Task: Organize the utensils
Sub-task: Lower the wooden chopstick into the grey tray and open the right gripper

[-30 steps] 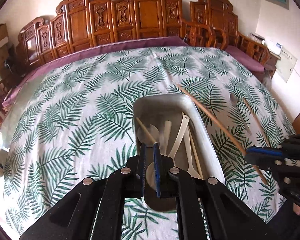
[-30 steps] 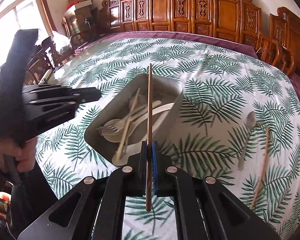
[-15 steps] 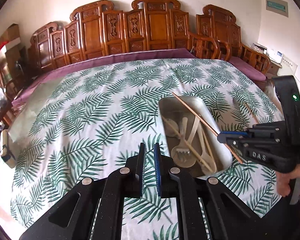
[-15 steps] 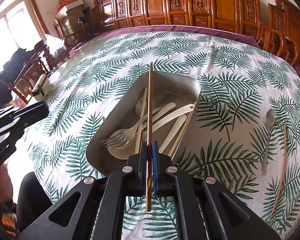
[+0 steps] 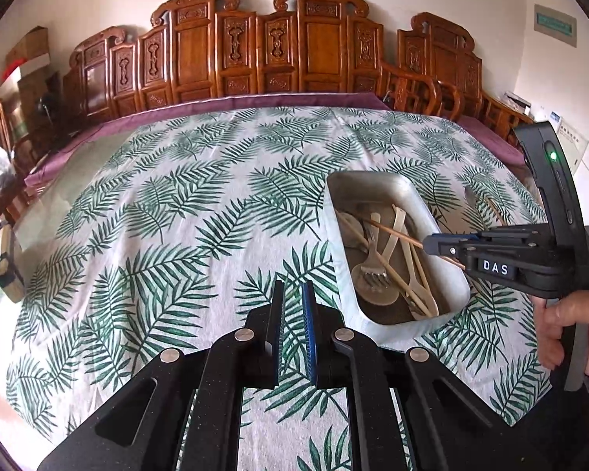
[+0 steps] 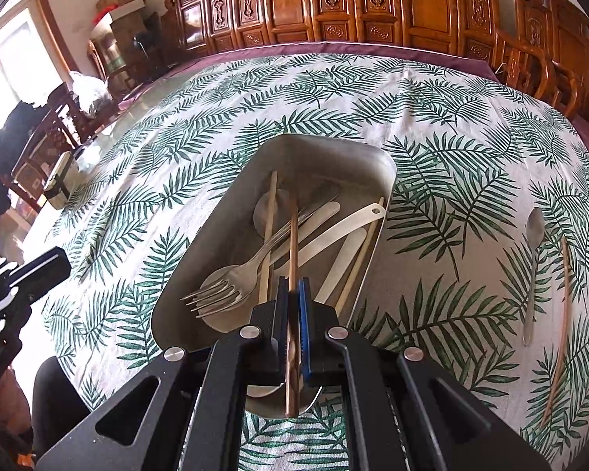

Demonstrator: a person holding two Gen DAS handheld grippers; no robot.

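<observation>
A grey metal tray [image 6: 373, 157] [image 5: 424, 204] on the leaf-print tablecloth holds a fork [image 6: 231, 286], spoons, white plastic utensils and chopsticks. My right gripper [image 6: 292, 286] [image 5: 428, 244] is shut on a brown wooden chopstick [image 6: 293, 243] [image 5: 392, 233] and holds it low over the tray, tip pointing into it. My left gripper [image 5: 292, 290] is empty, its jaws a narrow gap apart, over the cloth left of the tray. A metal spoon [image 6: 533, 267] and another chopstick [image 6: 560, 325] lie on the cloth right of the tray.
Carved wooden chairs [image 5: 318, 43] line the far side of the table. A purple under-cloth [image 5: 255, 102] shows at the far edge. Boxes and furniture [image 6: 117, 11] stand at the far left by the window.
My right gripper has lowered the chopstick toward the tray, its tip now among the utensils. My left gripper has pulled back to the left, away from the tray.
</observation>
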